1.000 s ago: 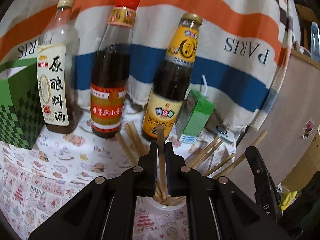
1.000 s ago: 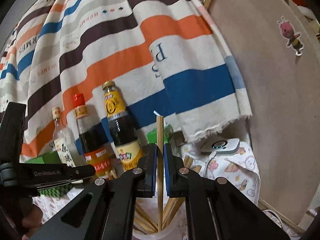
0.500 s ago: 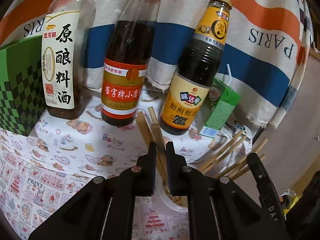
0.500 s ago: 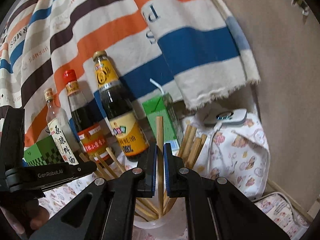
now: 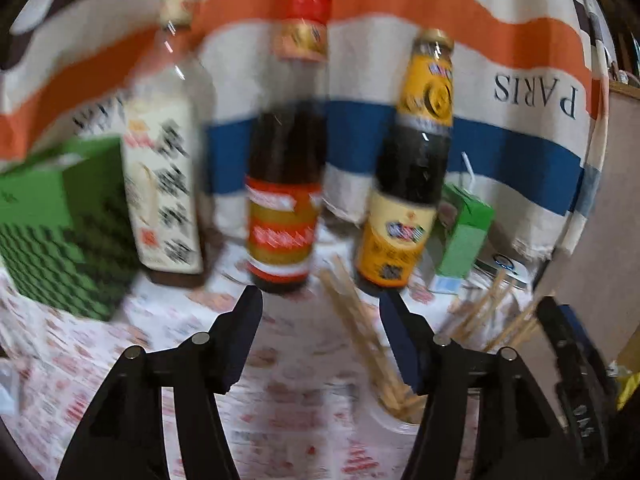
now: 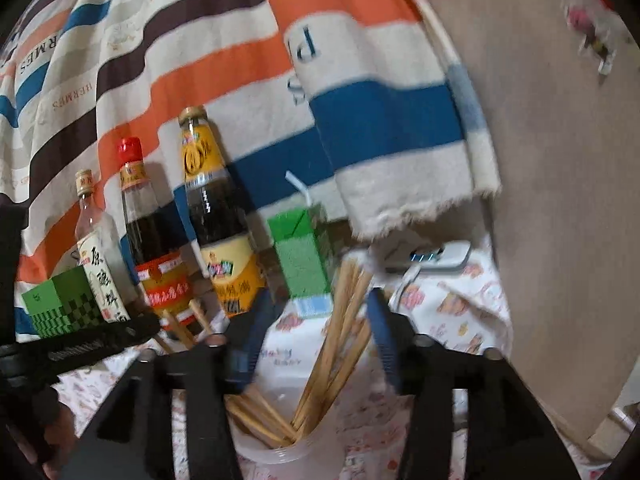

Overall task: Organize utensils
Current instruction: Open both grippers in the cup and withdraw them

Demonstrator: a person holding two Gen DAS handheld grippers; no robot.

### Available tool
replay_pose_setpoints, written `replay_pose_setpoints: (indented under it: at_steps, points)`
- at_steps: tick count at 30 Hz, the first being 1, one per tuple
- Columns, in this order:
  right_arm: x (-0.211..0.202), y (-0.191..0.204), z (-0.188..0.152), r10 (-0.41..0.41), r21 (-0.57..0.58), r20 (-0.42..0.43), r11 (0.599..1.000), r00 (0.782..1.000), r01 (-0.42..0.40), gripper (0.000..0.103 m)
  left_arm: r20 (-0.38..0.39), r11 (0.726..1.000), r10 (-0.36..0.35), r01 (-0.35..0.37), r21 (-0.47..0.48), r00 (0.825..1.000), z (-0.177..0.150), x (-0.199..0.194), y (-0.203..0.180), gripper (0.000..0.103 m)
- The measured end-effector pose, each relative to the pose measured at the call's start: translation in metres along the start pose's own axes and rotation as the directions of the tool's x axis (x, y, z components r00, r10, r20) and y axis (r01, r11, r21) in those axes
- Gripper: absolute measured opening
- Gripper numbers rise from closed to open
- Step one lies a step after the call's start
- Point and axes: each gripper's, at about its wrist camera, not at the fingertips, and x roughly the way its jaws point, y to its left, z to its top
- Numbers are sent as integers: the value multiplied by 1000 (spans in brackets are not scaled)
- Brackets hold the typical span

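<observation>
Chopsticks (image 6: 340, 344), slim wooden rods, fill translucent cup (image 6: 280, 454).

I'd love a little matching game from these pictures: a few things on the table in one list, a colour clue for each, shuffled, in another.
Things:
1. middle sauce bottle
2. drink carton
3. chopsticks
4. tallest sauce bottle

Clues:
A. green, with a white straw
B. red cap
C. yellow neck label, gold cap
D. pale wood, standing in a clear cup

Pairs: 1-B, 2-A, 3-D, 4-C
</observation>
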Motion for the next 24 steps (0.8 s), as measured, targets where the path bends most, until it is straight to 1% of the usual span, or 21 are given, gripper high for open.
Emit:
replay_pose_setpoints:
  at_steps: [2, 3, 4, 7, 8, 10, 11, 12, 13, 14, 15, 16, 17, 19, 22, 24]
  points:
    - [-7, 2, 4, -1, -18, 24, 1000, 1000, 1, 66, 25, 1000, 21, -21, 18, 999, 4, -10, 8, 61]
    - [-12, 3, 7, -4, -28, 39, 1000, 999, 5, 68, 40, 999, 27, -28, 24, 999, 5, -16, 12, 65]
    - [-16, 5, 9, -6, -35, 55, 999, 998, 8, 72, 56, 999, 35, -37, 32, 998, 5, -22, 16, 69]
    - [-29, 11, 14, 21, -47, 81, 999, 997, -18, 83, 107, 996, 56, -63, 62, 993, 2, -37, 26, 78]
    - [-32, 14, 15, 37, -48, 80, 998, 996, -33, 87, 107, 996, 53, -60, 69, 993, 1, -41, 30, 79]
    - [-38, 18, 15, 65, -47, 69, 997, 996, -62, 87, 83, 996, 36, -42, 76, 996, -2, -48, 36, 79]
    - [-40, 22, 14, 74, -47, 61, 996, 995, -71, 88, 88, 996, 30, -37, 79, 996, -4, -53, 40, 79]
    - [-41, 24, 13, 80, -48, 56, 996, 995, -78, 90, 98, 996, 29, -38, 87, 995, -7, -58, 42, 81]
    - [-42, 27, 11, 85, -53, 52, 995, 995, -83, 92, 113, 994, 29, -41, 100, 993, -10, -63, 44, 87]
    - [-43, 31, 8, 86, -61, 48, 995, 995, -83, 95, 126, 993, 28, -42, 111, 992, -15, -67, 44, 91]
    - [-42, 33, 6, 87, -67, 42, 994, 995, -84, 96, 145, 991, 27, -45, 124, 989, -20, -72, 46, 98]
    - [-42, 36, 2, 89, -74, 30, 994, 996, -86, 101, 164, 990, 26, -48, 132, 986, -25, -77, 49, 102]
    - [-40, 38, 0, 93, -76, 20, 993, 995, -91, 103, 180, 989, 28, -53, 136, 983, -30, -81, 51, 102]
    - [-39, 42, -8, 102, -75, 3, 992, 995, -101, 103, 200, 988, 37, -66, 138, 979, -40, -87, 59, 102]
    - [-37, 49, -19, 105, -96, -16, 990, 994, -106, 103, 197, 985, 7, -41, 170, 980, -55, -89, 67, 102]
    - [-36, 51, -26, 104, -111, -23, 988, 994, -106, 103, 204, 982, 29, -65, 175, 979, -66, -89, 73, 102]
